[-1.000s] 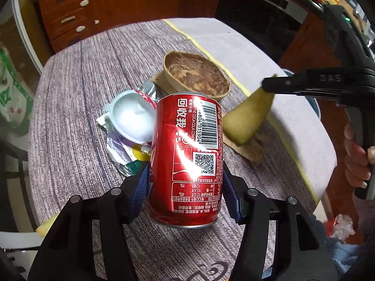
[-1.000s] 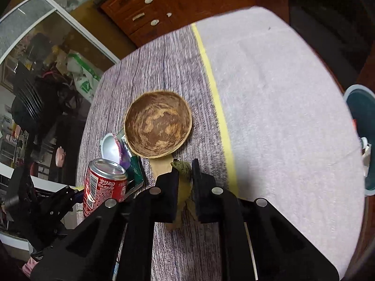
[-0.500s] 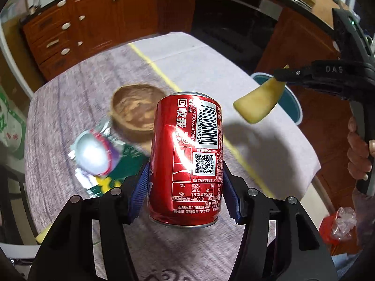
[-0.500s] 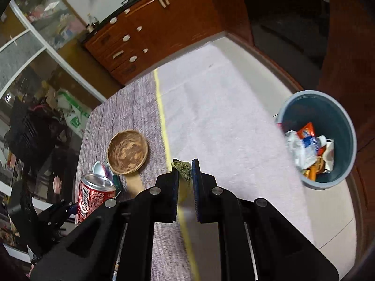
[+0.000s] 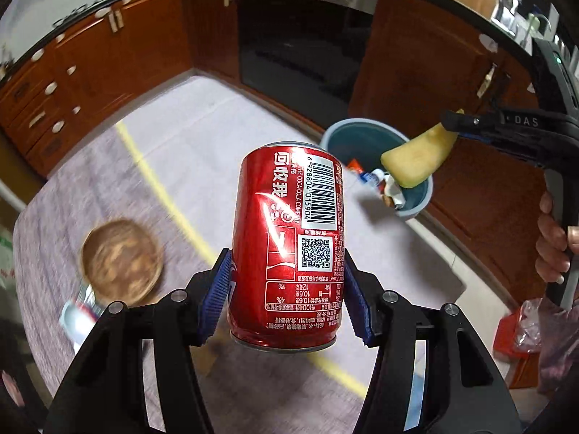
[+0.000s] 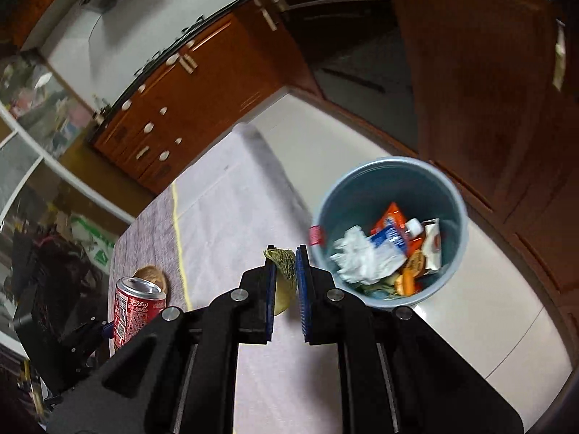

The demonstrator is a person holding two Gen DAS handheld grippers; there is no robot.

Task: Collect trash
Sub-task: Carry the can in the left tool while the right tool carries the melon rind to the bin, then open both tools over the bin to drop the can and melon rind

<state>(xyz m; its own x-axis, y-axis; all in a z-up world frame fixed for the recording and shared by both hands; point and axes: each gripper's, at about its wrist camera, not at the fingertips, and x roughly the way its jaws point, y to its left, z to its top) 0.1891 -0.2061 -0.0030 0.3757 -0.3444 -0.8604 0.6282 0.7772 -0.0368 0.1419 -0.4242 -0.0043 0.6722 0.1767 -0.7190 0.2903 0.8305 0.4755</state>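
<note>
My left gripper (image 5: 286, 289) is shut on a red cola can (image 5: 287, 242), held upright in the air above the table. The can also shows in the right wrist view (image 6: 135, 309). My right gripper (image 6: 286, 269) is shut on a yellow-green melon rind (image 6: 284, 278); the left wrist view shows the rind (image 5: 416, 159) hanging over the near side of a blue trash bin (image 5: 365, 133). The bin (image 6: 391, 170) stands on the floor and holds wrappers, tissue and peels.
A wooden bowl (image 5: 121, 262) and a crumpled wrapper (image 5: 81, 313) lie on the cloth-covered table (image 5: 173, 152), which has a yellow stripe. Brown cabinets (image 6: 188, 97) and a dark oven front (image 5: 300, 39) ring the floor. A red bag (image 5: 517, 329) lies lower right.
Both grippers have lifted and swung right from the table towards the bin, carrying the can and the rind. The bowl and wrapper have dropped to the lower left.
</note>
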